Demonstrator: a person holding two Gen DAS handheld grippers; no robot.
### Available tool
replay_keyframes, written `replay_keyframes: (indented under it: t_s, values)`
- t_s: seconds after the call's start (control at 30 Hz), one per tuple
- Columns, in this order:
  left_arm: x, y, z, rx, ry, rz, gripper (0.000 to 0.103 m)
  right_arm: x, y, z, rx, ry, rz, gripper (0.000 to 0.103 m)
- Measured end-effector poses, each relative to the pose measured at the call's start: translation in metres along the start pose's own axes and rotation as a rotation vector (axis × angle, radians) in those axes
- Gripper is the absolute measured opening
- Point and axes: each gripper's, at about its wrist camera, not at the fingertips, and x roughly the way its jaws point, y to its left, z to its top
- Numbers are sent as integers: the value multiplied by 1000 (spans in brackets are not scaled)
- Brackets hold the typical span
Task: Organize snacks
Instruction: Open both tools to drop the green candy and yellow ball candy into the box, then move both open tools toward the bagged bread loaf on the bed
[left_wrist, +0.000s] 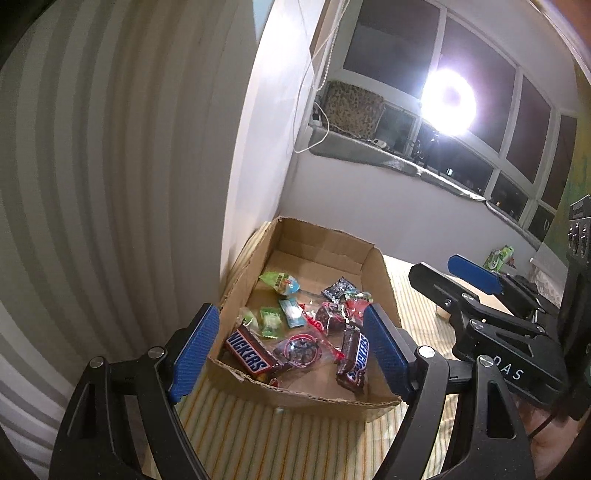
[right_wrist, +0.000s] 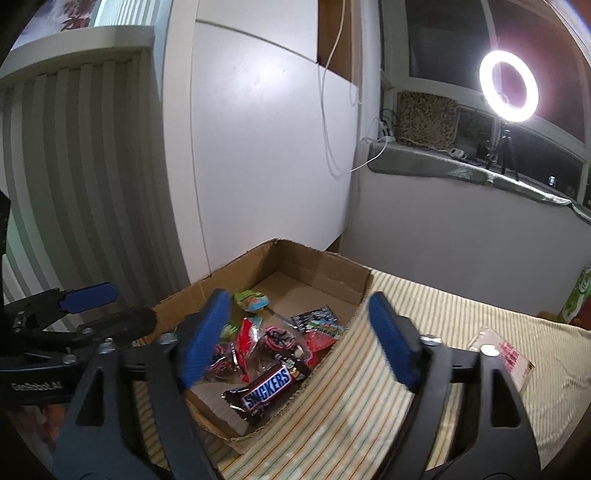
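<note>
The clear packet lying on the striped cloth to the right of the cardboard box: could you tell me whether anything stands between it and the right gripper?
Nothing visible does. The clear packet lies alone on the striped cloth, just right of the right gripper, whose jaws stand open and empty. The cardboard box sits to the left.

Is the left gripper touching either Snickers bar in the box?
Apart. The left wrist view shows the left gripper open and empty, its pads outside the box walls, while both Snickers bars lie loose inside.
</note>
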Motion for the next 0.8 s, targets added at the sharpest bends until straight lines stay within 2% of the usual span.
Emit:
replay_keyframes:
  t_s: [0.17,0.33,0.5,0.67,0.8]
  values:
    - [-2,2,0,3,-27,-20,80,-3,-1,3,1,-14,-55,103]
    - [0,9,5,15,-39,-19,80,5,3,2,3,23,-126,103]
    - [-10,11,11,9,-53,5,80,-5,-2,-10,19,19,-142,103]
    - [-21,-19,9,70,-77,6,80,-28,-30,-27,53,22,-163,103]
    - [-27,-57,4,119,-96,-20,81,-54,-68,-43,102,17,-203,103]
